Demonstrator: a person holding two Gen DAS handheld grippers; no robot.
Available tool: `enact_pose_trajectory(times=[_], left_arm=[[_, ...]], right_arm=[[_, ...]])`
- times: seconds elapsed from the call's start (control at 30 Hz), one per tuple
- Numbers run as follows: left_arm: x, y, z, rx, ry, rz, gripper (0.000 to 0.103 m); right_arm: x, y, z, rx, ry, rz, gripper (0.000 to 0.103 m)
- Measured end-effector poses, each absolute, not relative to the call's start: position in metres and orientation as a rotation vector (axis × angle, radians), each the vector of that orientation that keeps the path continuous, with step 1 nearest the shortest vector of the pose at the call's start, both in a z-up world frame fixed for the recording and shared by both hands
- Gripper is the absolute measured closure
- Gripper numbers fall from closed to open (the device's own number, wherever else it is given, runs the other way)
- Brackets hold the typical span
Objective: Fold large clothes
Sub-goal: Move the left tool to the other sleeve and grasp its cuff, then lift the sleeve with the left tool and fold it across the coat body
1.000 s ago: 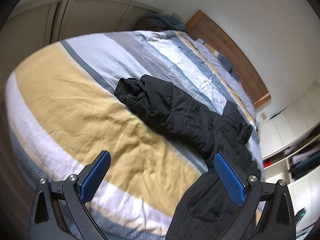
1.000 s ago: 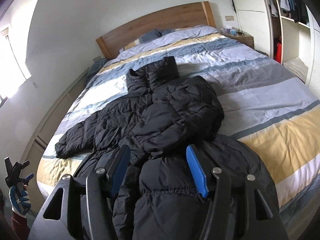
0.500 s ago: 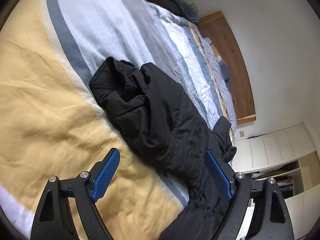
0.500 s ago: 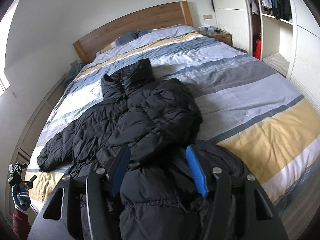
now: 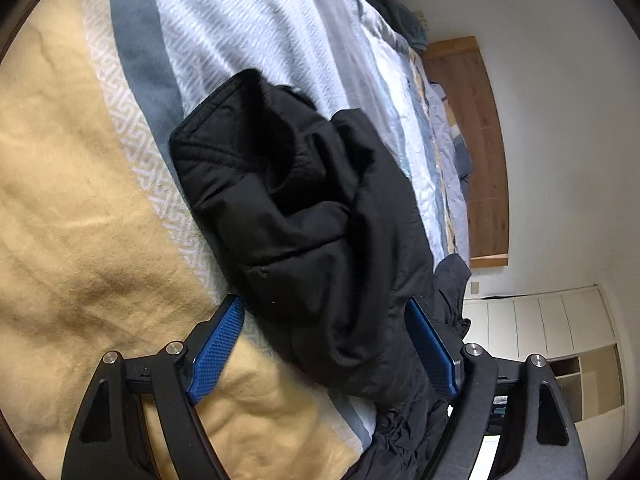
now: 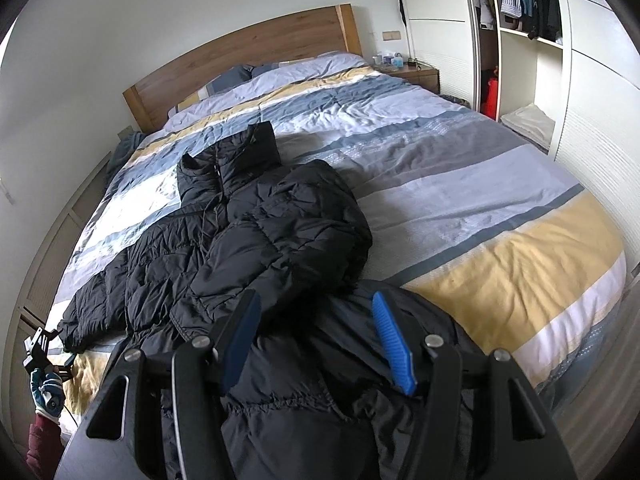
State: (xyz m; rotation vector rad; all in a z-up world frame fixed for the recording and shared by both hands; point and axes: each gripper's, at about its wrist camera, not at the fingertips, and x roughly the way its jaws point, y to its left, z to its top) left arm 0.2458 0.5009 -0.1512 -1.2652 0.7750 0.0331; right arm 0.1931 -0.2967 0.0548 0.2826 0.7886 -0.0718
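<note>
A large black puffer jacket (image 6: 256, 240) lies crumpled on the striped bed, collar toward the headboard, one sleeve folded across its front. Its other sleeve (image 5: 304, 216) stretches out to the left, cuff end on the blue and yellow stripes. My left gripper (image 5: 324, 344) is open, its blue pads on either side of this sleeve, close above it. It shows small at the far left of the right wrist view (image 6: 40, 352). My right gripper (image 6: 316, 336) is open over the jacket's hem near the foot of the bed, holding nothing.
The bed's duvet (image 6: 500, 208) has grey, blue, white and yellow stripes. A wooden headboard (image 6: 248, 56) and pillows stand at the far end. A nightstand (image 6: 416, 72) and an open wardrobe (image 6: 520, 40) stand on the right. Low white cabinets (image 6: 44, 252) run along the left wall.
My left gripper has moved forward and down over the outstretched sleeve, which now lies between its open pads. My right gripper has drifted slightly, staying open above the hem.
</note>
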Motion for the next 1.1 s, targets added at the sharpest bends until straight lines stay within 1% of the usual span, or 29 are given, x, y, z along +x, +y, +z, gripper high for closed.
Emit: enact_pose_trajectory(times=[0.03,0.1,0.13,0.2,0.23,0.3,0.37,0.5,0.7,1.1], left_arm=[[0.247,0.501,-0.151,-1.274,0.769,0.029,0.027],[0.249,0.503,-0.150,-1.289,0.761,0.022,0.037],[0.250,0.503,-0.148,-1.293,0.760,0.021,0.040],[0.254,0.502,-0.145,-1.294,0.766,0.021,0.054],[0.255,0.501,-0.143,-1.293,0.768,0.019,0.057],[0.256,0.499,-0.139,-1.287,0.767,0.017,0.069],[0.255,0.497,-0.134,-1.273,0.769,0.021,0.076],[0.254,0.493,-0.121,-1.232,0.772,0.023,0.085],[0.253,0.478,-0.089,-1.154,0.752,0.006,0.090],[0.259,0.430,-0.019,-0.978,0.721,-0.059,0.092]], right_arm=[[0.192,-0.298,0.056,0.285,0.786,-0.075,0.046],[0.190,-0.300,0.057,0.288,0.783,-0.079,0.046],[0.189,-0.300,0.057,0.290,0.782,-0.080,0.046],[0.186,-0.301,0.059,0.293,0.777,-0.082,0.046],[0.185,-0.303,0.060,0.293,0.774,-0.083,0.046],[0.181,-0.304,0.062,0.296,0.765,-0.085,0.046],[0.177,-0.306,0.064,0.303,0.758,-0.085,0.046],[0.168,-0.310,0.067,0.315,0.744,-0.075,0.046],[0.154,-0.320,0.074,0.341,0.711,-0.062,0.046],[0.127,-0.340,0.083,0.383,0.651,-0.040,0.046]])
